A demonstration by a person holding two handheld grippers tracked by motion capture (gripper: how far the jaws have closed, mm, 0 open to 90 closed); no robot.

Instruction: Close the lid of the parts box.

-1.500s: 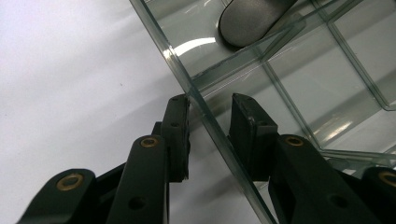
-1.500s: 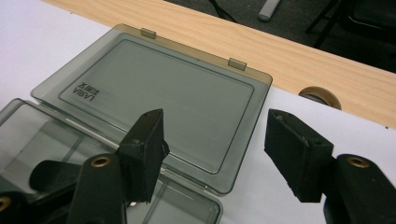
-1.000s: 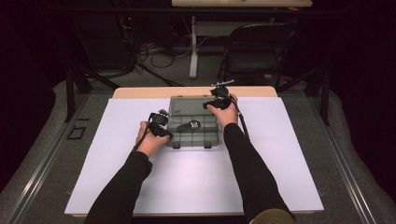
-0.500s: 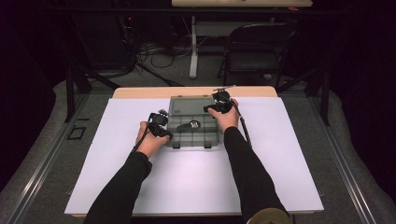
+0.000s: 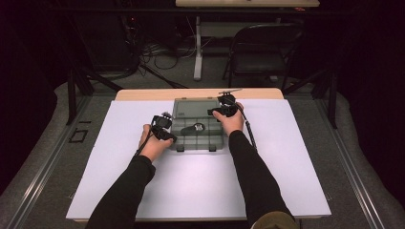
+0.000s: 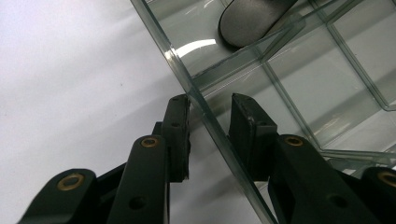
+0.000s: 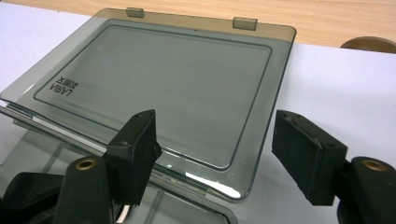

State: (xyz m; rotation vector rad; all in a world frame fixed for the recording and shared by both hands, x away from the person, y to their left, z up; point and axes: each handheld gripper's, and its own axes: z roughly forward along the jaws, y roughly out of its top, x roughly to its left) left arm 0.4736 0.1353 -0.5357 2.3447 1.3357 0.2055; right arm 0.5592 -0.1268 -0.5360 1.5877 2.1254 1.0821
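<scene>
A clear plastic compartment box (image 5: 198,139) sits at the back middle of the white sheet. Its smoky lid (image 5: 193,109) is open and lies back behind it. A dark grey oval piece (image 5: 193,128) rests in one compartment (image 6: 252,21). My left gripper (image 5: 168,136) stands open astride the box's left wall (image 6: 201,105). That wall runs between its pads (image 6: 180,121), close to the left one. My right gripper (image 5: 217,112) is wide open over the lid's (image 7: 163,79) near right corner, with nothing between its pads (image 7: 306,149).
The white sheet (image 5: 286,167) covers the table, with a wooden strip (image 5: 143,94) bare along the far edge. A brown round thing (image 7: 369,44) lies on that strip. A folding chair (image 5: 262,52) and cables stand on the floor beyond.
My right gripper has drifted slightly nearer over the lid. The left gripper and the box have stayed put.
</scene>
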